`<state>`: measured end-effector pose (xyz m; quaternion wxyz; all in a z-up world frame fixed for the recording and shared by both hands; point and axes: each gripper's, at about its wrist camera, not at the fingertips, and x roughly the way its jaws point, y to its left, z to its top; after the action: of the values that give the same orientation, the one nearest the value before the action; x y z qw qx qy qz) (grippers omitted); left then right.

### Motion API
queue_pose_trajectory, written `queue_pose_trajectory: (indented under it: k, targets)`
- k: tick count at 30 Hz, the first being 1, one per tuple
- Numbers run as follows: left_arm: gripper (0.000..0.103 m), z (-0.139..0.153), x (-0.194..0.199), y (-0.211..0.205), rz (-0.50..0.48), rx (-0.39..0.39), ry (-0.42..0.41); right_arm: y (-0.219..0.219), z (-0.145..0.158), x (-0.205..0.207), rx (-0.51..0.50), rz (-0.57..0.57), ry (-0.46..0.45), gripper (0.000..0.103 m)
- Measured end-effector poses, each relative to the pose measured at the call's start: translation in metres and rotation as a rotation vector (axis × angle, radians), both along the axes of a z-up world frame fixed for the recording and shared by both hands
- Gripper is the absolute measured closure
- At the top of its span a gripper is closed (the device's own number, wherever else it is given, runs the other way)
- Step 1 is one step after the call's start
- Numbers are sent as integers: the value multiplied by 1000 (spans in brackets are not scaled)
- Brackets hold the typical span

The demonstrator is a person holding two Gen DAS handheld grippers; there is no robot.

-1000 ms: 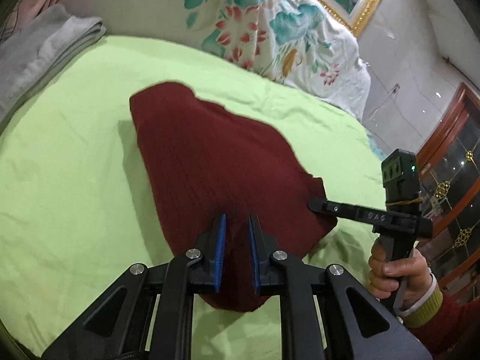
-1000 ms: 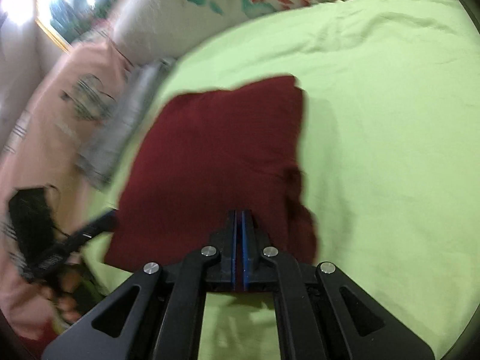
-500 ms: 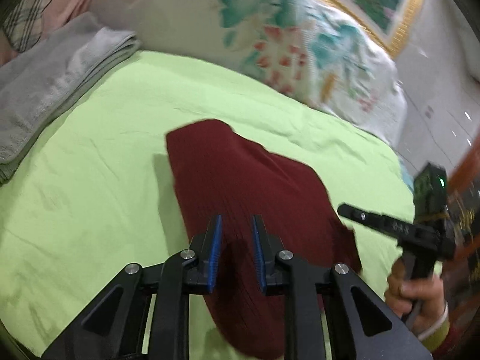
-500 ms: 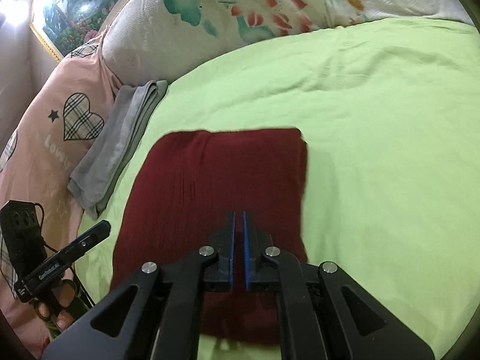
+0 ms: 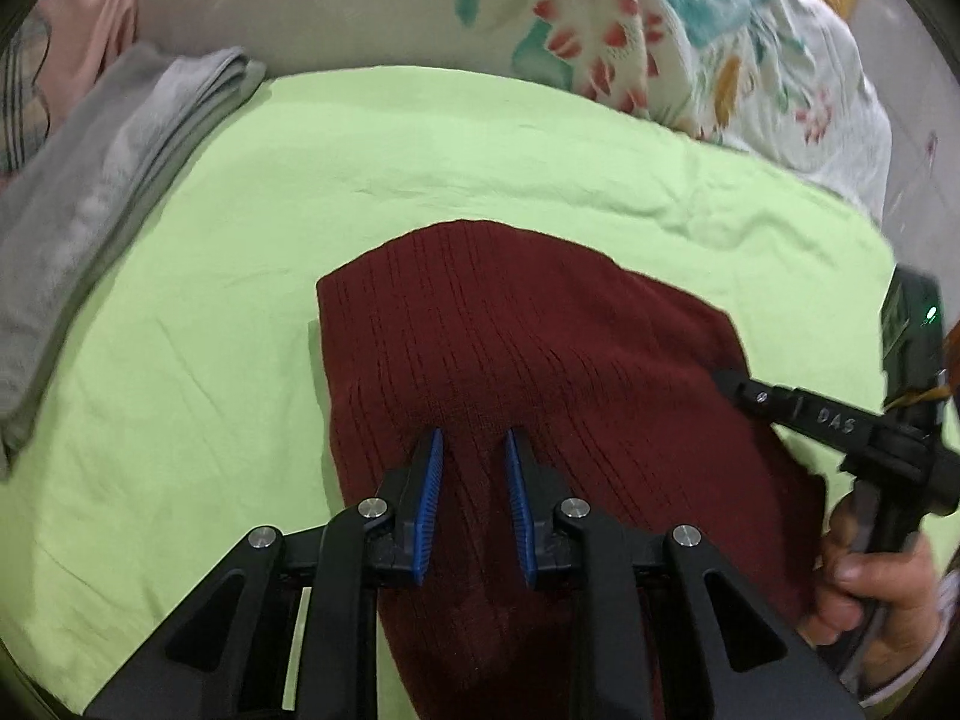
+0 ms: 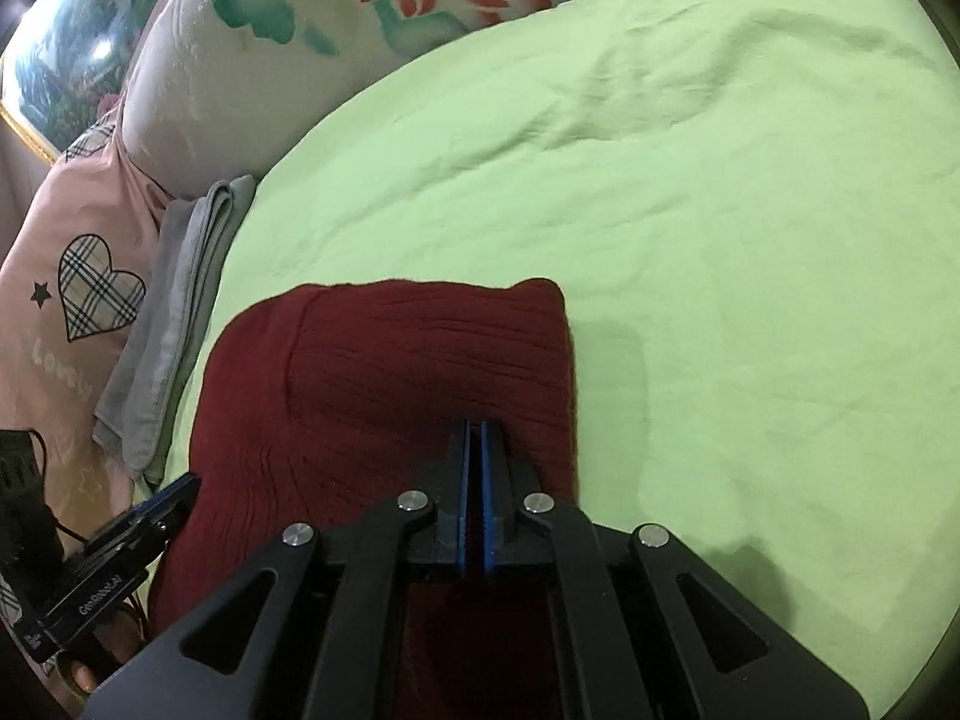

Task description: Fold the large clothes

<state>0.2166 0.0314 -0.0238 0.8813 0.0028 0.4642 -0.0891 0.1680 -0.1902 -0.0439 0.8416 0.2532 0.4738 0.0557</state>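
A folded dark red knit garment point(image 5: 540, 360) lies on the light green bedsheet point(image 5: 210, 330); it also shows in the right wrist view point(image 6: 390, 372). My left gripper point(image 5: 474, 438) hovers over the garment's near part with its blue pads apart and nothing between them. My right gripper point(image 6: 477, 429) is over the garment's right side with its pads closed together, and no cloth shows between them. The right gripper also shows at the right edge of the left wrist view point(image 5: 729, 381), and the left gripper at the lower left of the right wrist view point(image 6: 186, 489).
A folded grey towel point(image 5: 102, 180) lies on the bed's left side, also in the right wrist view point(image 6: 174, 312). A floral pillow point(image 5: 600, 18) lies at the head of the bed. A pink pillow with a plaid heart point(image 6: 78, 276) is beside the towel.
Both grippers have moved forward and lower over the garment. The garment now lies flat and squared. The left jaws stay apart and the right stay closed.
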Motion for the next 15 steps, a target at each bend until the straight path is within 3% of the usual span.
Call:
queue_pose_trajectory:
  k: [5, 10, 12, 15]
  targets:
    - [81, 9, -9, 14, 17, -41, 6, -1, 16, -10, 15, 16, -12, 98]
    - [51, 23, -36, 22, 59, -9, -20, 8, 42, -30, 5, 42, -60, 94]
    - [49, 25, -47, 25, 71, -13, -23, 11, 50, -44, 1, 56, -78, 84]
    - [46, 27, -68, 28, 89, 10, -41, 17, 56, -63, -5, 69, -93, 78]
